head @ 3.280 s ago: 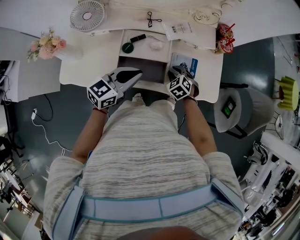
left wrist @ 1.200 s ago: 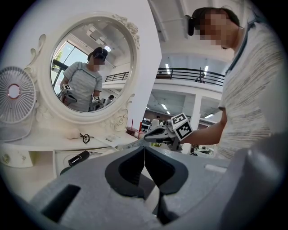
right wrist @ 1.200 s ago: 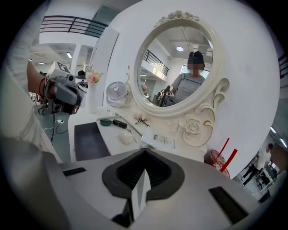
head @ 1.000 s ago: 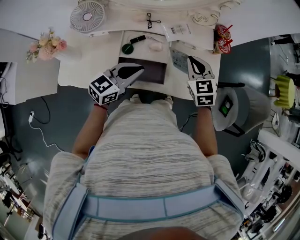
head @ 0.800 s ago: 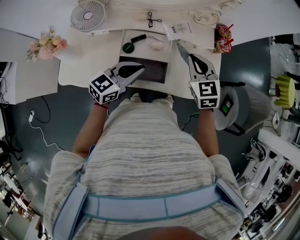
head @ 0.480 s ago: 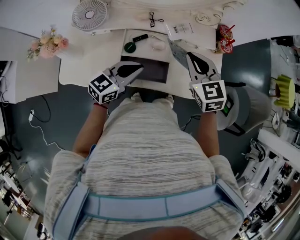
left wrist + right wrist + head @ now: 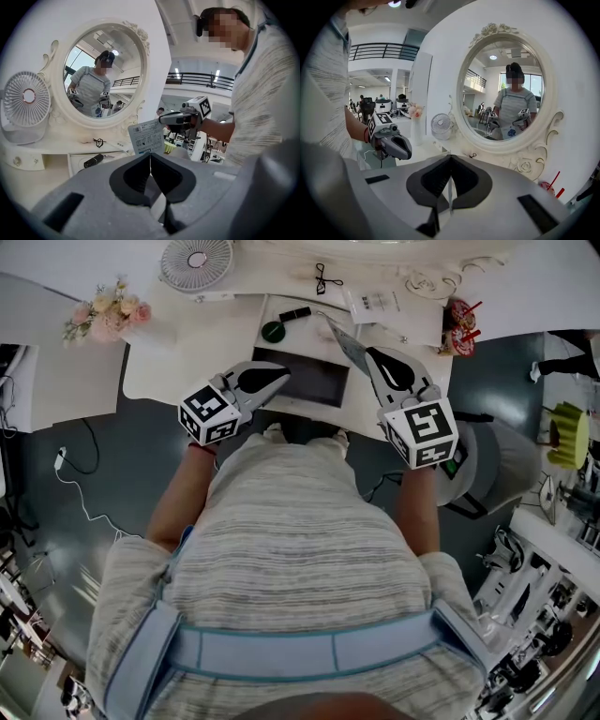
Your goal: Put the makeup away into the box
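Head view: right gripper is sitting at 3 o'clock of the box, over the vanity table. Its jaws are pinching together on a flat packet. The packet is standing on edge, tilted, in the air at about 1 o'clock of the box's dark opening and not inside it.

Right gripper view: the packet is showing only as a thin edge between the closed pads.

Left gripper view: the packet's printed face is hanging off the right gripper's tips.

Left gripper is hovering at 9 o'clock of the box. Its jaws are together with nothing between them.

A green round compact is lying at 11 o'clock of the opening. A black tube is lying at 12 o'clock, just beyond the compact. Both are resting on the white tray part.

Further back, a white fan is standing at 10 o'clock, with a flower bunch at 9 to 10 o'clock. An oval mirror is reflecting the person.
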`<state>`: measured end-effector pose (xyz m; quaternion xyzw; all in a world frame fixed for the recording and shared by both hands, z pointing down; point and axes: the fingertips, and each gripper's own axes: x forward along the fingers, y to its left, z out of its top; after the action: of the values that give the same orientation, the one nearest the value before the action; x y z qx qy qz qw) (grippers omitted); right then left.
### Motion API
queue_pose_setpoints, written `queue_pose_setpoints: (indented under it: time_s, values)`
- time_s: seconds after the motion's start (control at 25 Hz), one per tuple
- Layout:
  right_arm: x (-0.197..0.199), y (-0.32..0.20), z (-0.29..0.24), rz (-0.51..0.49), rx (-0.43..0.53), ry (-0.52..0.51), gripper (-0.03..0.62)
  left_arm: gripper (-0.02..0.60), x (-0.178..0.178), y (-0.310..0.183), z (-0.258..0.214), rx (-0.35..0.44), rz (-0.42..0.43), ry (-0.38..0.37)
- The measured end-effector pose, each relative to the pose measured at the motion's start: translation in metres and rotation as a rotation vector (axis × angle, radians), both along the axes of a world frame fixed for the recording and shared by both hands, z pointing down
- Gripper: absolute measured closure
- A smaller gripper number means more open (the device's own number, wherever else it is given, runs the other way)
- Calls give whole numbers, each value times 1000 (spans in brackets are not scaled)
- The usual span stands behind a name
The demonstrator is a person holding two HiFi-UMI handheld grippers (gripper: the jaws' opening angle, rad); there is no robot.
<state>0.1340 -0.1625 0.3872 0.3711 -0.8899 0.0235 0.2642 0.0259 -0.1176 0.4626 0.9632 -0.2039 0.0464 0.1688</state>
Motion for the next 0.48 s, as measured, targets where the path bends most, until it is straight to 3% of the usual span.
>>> queue_pose_setpoints:
  time_s: [0.48]
  values:
    - [-23, 8, 21, -59, -110, 6, 586, 566, -12, 3, 4, -7, -5, 3]
